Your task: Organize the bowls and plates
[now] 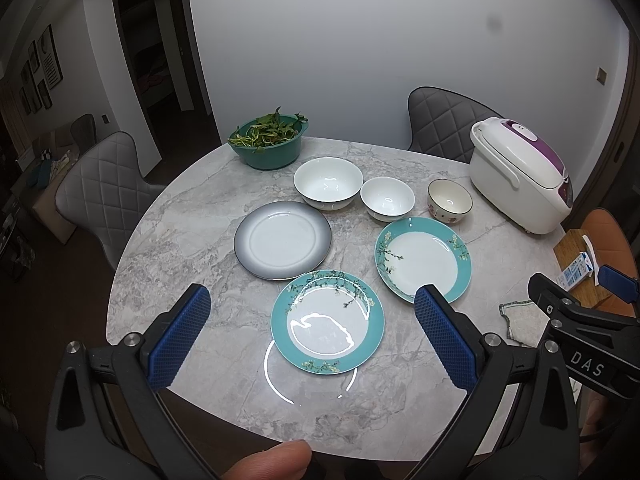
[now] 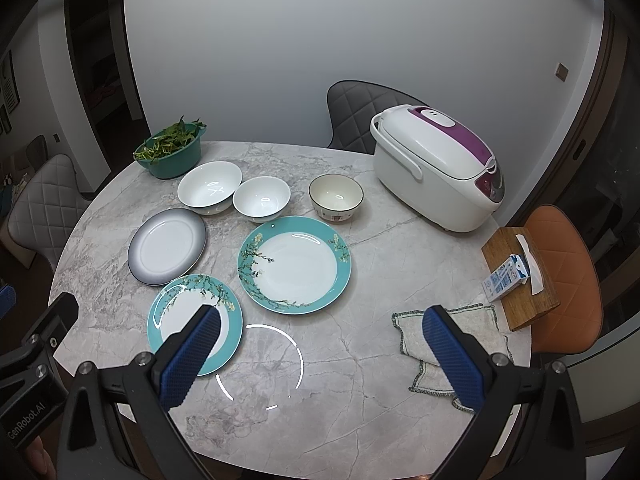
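On the round marble table (image 1: pixel 192 240) lie a small teal floral plate (image 1: pixel 327 322) (image 2: pixel 188 312), a larger teal floral plate (image 1: pixel 422 258) (image 2: pixel 295 264) and a grey-rimmed plate (image 1: pixel 282 239) (image 2: pixel 166 250). Behind them stand a large white bowl (image 1: pixel 328 183) (image 2: pixel 209 186), a smaller white bowl (image 1: pixel 387 197) (image 2: pixel 261 197) and a cream dark-rimmed bowl (image 1: pixel 449 201) (image 2: pixel 336 196). My left gripper (image 1: pixel 312 332) is open and empty above the small teal plate. My right gripper (image 2: pixel 320 352) is open and empty above the table's front, right of that plate.
A teal basin of greens (image 1: pixel 266 142) (image 2: pixel 170 152) stands at the back left. A white and purple rice cooker (image 1: pixel 520 174) (image 2: pixel 438 172) stands at the back right. A cloth (image 2: pixel 444 340), a wooden tissue box (image 2: pixel 520 280) and a milk carton (image 2: pixel 505 277) are at the right. Chairs surround the table.
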`<state>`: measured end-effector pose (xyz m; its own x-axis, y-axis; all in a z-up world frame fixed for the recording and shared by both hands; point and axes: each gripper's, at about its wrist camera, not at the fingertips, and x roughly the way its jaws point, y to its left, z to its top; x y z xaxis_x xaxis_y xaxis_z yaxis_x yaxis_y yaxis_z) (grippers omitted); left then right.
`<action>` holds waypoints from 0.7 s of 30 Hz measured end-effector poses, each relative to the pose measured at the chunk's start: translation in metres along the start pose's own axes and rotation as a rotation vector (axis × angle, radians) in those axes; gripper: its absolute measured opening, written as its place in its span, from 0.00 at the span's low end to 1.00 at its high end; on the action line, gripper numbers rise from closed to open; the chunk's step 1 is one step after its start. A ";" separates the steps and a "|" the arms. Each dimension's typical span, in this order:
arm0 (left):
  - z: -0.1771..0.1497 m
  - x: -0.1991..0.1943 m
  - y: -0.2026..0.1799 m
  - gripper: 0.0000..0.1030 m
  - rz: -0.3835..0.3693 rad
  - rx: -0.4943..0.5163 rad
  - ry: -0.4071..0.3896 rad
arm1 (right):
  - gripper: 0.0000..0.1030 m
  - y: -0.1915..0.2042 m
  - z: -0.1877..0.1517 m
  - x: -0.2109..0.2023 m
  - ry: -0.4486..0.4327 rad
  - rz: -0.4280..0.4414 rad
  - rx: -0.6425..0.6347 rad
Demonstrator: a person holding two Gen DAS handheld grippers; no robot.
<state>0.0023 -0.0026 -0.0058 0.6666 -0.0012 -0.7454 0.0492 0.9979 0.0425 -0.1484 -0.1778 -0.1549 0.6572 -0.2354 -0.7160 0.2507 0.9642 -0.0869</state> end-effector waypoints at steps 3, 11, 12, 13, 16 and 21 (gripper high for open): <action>0.000 0.001 0.000 1.00 0.002 -0.002 0.003 | 1.00 0.000 0.000 0.002 0.000 0.001 0.000; -0.006 0.023 0.010 1.00 -0.004 -0.034 0.051 | 1.00 -0.001 0.001 0.019 0.010 0.085 -0.003; -0.008 0.030 0.015 1.00 -0.002 -0.042 0.069 | 1.00 -0.002 0.001 0.021 0.013 0.109 -0.003; -0.009 0.036 0.021 1.00 0.010 -0.046 0.082 | 1.00 -0.002 0.001 0.025 0.016 0.136 -0.002; -0.020 0.062 0.042 1.00 0.033 -0.075 0.144 | 1.00 -0.002 0.002 0.038 -0.003 0.271 0.013; -0.035 0.109 0.087 1.00 0.011 -0.097 0.220 | 1.00 0.019 0.014 0.067 0.027 0.502 0.030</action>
<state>0.0534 0.0866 -0.1064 0.4879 0.0130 -0.8728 -0.0354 0.9994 -0.0049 -0.0894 -0.1765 -0.1946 0.6831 0.2604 -0.6823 -0.0715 0.9536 0.2923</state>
